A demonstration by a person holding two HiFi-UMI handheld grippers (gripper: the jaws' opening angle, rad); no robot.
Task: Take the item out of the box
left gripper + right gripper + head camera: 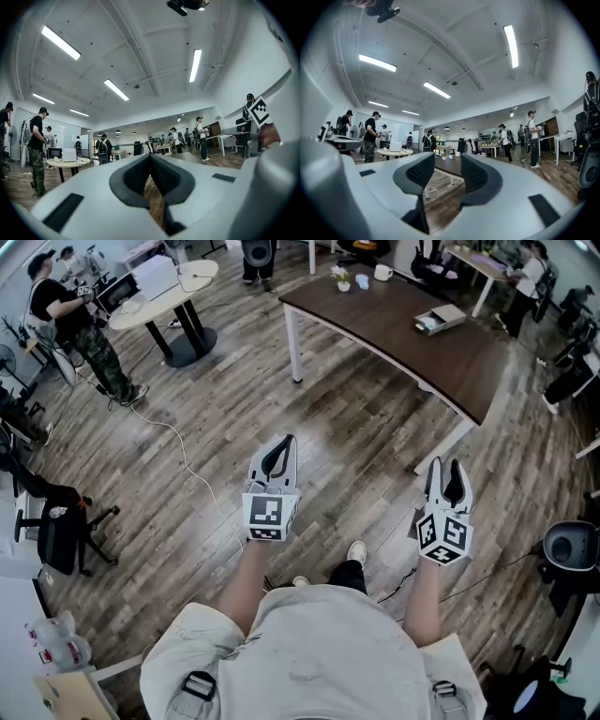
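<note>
Tools empty: left tool (277, 448) closed, right tool (446, 470) half open; walking to the upper-right box (439, 320), I could trip on the cable (180, 442).

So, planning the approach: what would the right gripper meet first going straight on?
Likely the dark table, framed between the open jaws of the right gripper, with only floor before it. It might skim just above the top; depth is unclear.

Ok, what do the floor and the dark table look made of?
Floor: grey-brown planks with grain and seams, slightly glossy; wood or wood-look laminate, can't tell. Table: smooth dark-brown matte top, probably laminate or veneer; white legs, likely painted metal.
</note>
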